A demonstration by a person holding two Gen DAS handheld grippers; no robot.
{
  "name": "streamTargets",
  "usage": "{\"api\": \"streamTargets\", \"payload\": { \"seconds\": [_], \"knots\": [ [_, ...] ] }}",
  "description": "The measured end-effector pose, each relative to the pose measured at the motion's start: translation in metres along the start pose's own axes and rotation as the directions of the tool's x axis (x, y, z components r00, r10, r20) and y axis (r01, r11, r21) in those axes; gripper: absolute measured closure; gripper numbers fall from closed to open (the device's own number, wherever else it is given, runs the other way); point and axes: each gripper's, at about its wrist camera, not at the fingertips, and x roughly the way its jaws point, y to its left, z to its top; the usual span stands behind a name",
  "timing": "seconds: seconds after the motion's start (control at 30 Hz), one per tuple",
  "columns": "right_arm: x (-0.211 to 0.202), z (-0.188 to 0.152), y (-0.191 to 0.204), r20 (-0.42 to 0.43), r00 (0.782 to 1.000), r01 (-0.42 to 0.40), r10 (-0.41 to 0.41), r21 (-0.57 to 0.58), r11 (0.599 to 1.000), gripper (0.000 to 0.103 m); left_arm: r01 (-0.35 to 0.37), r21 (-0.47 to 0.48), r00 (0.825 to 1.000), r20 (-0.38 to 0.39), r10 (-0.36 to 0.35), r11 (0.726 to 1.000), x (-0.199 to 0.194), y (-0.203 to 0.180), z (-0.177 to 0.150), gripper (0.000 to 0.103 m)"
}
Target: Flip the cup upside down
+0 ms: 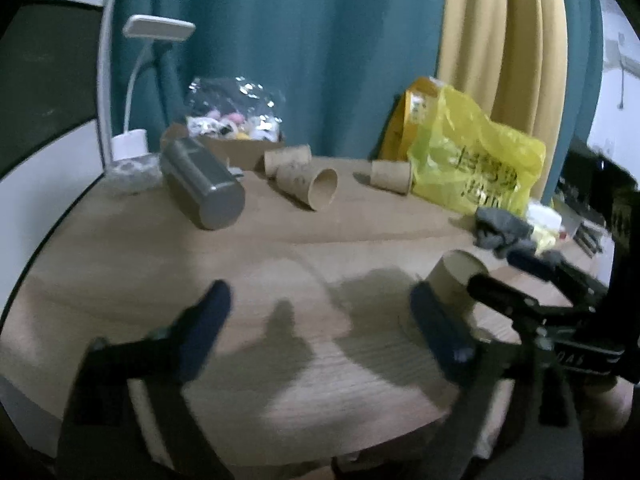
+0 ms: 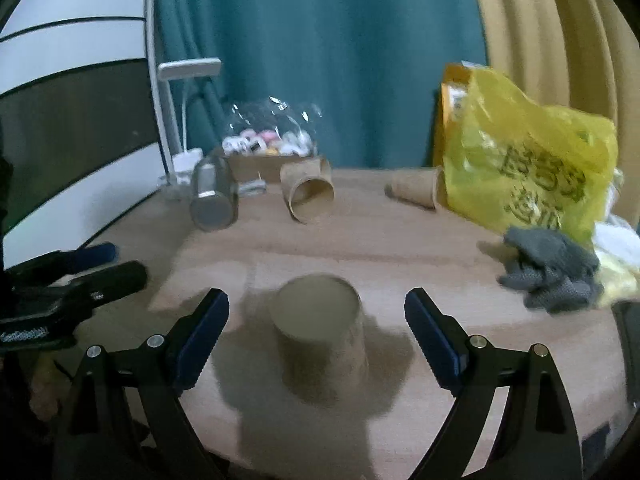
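Observation:
A brown paper cup (image 2: 322, 340) stands upside down on the wooden table (image 2: 400, 240), its flat base up, between the fingers of my right gripper (image 2: 316, 316), which is open and does not touch it. The same cup shows in the left wrist view (image 1: 452, 280), partly behind the right gripper's fingers (image 1: 496, 292). My left gripper (image 1: 320, 312) is open and empty over bare table, left of that cup. More paper cups lie on their sides at the back: two together (image 2: 310, 194) and one (image 2: 418, 188) by the yellow bag.
A metal tumbler (image 2: 212, 200) lies on its side at the back left. A yellow plastic bag (image 2: 532, 160), a grey cloth (image 2: 548, 272), a cardboard box with small items (image 2: 268, 160) and a white desk lamp (image 2: 180, 120) stand around the table's back and right. Curtains hang behind.

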Motion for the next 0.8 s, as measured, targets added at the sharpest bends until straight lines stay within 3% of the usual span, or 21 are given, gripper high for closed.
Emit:
{"api": "streamTargets", "payload": {
  "seconds": [0.3,0.8],
  "knots": [
    [-0.037,-0.02,0.004,-0.022,0.997,0.072,-0.071,0.054,0.996,0.011,-0.08,0.021,0.997,0.02,0.079,0.997,-0.037,0.004,-0.018,0.009],
    [-0.048,-0.025,0.006,-0.025,0.998,0.061,-0.06,0.068,0.996,0.011,-0.083,0.015,0.995,0.051,0.082,0.996,-0.054,0.003,-0.019,0.009]
  ]
}}
